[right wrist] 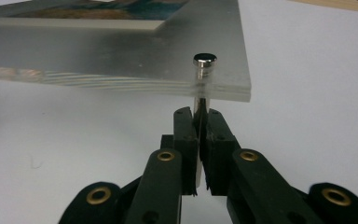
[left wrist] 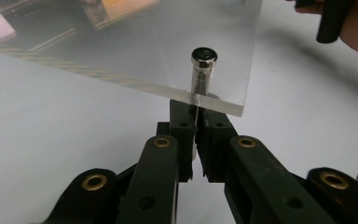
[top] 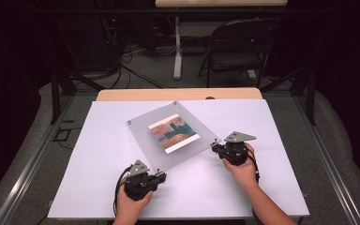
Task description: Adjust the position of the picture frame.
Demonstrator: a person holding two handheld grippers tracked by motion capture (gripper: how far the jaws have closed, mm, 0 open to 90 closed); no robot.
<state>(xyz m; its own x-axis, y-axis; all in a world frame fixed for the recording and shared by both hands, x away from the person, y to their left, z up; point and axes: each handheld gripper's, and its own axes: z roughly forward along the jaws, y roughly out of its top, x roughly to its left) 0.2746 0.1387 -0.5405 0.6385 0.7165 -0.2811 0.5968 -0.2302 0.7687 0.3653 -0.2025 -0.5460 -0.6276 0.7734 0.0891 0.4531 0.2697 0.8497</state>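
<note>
so the clear frame (top: 171, 136) sits mid-table (top: 98, 187), left gripper (top: 161, 175) at its near corner, right gripper (top: 214, 146) at its right corner.

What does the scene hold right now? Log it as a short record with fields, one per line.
surface: white table top
main item: clear acrylic frame holding a colourful picture, lying skewed
hardware: metal standoff posts at the corners, one at, one at
left gripper: fingers shut on the near-corner post below the panel
right gripper: fingers shut on the right-corner post
background: folding chair
</note>
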